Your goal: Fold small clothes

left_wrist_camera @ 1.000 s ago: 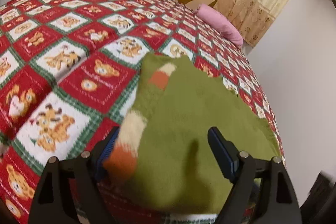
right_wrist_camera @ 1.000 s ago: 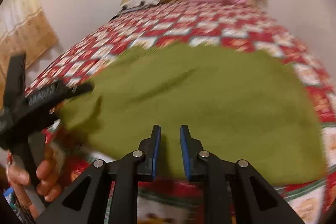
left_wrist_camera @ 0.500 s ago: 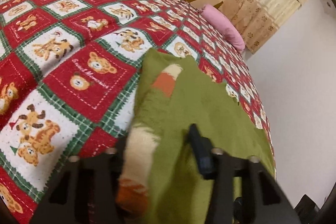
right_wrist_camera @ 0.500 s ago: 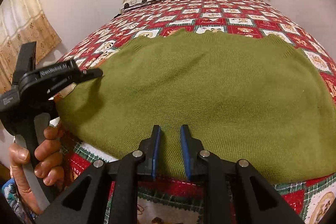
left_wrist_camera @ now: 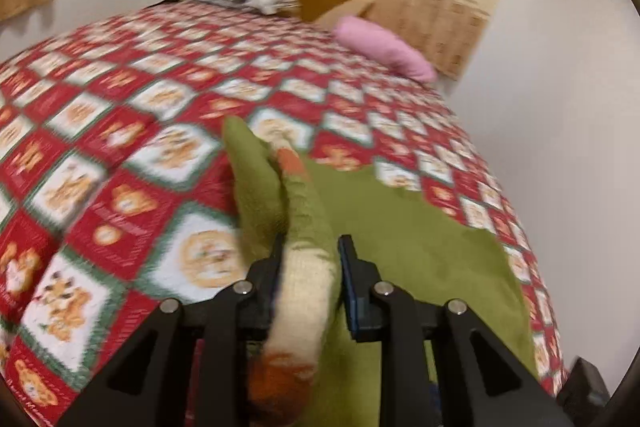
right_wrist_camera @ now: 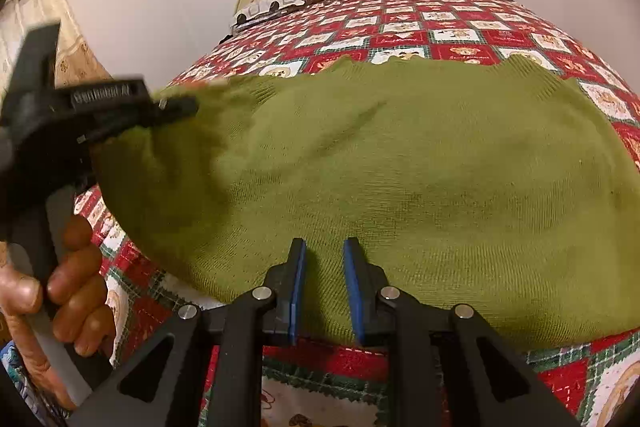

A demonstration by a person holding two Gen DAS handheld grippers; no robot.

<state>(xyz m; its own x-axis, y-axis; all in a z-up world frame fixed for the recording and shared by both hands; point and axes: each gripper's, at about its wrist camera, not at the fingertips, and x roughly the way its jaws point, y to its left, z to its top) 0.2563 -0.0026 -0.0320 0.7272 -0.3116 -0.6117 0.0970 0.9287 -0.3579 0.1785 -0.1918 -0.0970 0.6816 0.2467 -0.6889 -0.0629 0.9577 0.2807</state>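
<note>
Here the step in hand looks like folding the sleeve of the olive-green knitted sweater (right_wrist_camera: 400,163) inward over its body. The sweater lies spread on the bed (left_wrist_camera: 120,187), on a red, white and green quilt printed with bears, along the bed's near edge. The left gripper (left_wrist_camera: 310,267) has just been closing, and its blue-padded fingers now pinch the cream-and-orange striped cuff (left_wrist_camera: 304,291) of the sleeve, which stands up in a ridge ahead of it.

To do this well, I judge the cuff should travel across toward the middle of the sweater with the sleeve kept taut enough to lay a straight crease, then be set down flat before the grip is let go. Knit stretches and drags, so a low, even carry should keep the body from shifting.

The left gripper points down at a slant toward the bed, held by a hand (right_wrist_camera: 60,287) wrapped round its handle at the sweater's left side. The right gripper (right_wrist_camera: 324,275) slants down too, at the sweater's near hem, its fingers narrow and parallel; whether they pinch the fabric I cannot tell.
</note>
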